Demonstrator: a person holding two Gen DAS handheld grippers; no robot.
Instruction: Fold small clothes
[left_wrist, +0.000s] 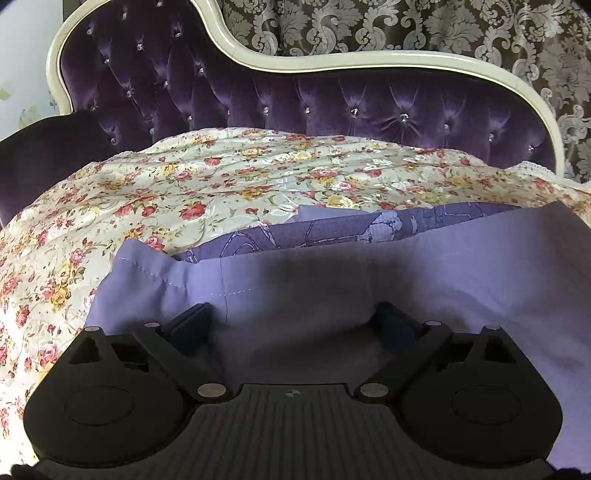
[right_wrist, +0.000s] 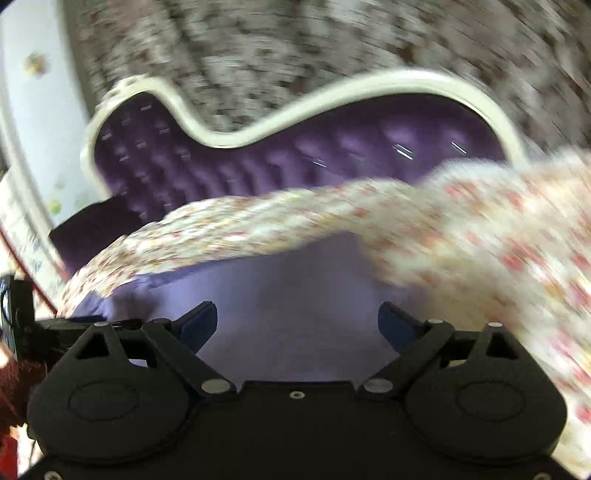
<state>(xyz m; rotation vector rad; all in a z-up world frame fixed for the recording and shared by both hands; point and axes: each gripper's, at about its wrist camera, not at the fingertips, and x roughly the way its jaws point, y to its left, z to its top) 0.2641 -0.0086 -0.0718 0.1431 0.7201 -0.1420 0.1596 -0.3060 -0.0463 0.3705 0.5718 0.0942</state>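
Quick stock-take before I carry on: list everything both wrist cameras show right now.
Garment: one, lilac, printed panel at its far edge, spread on the bedspread under both grippers.
Bedspread: one, cream with red and yellow flowers, covering the seat.
Sofa: one, purple tufted back, cream frame, behind the bedspread.
Curtain: one, brown with pale damask leaves, behind the sofa.
Left gripper: black, open, nothing gripped.
Right gripper: black with blue pads, open, view blurred.

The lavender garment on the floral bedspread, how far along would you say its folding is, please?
Done: the lavender garment lies on the floral bedspread with one layer turned over, its printed side peeking out behind. In hand: nothing; left gripper and right gripper are open above it. Left: further folds.
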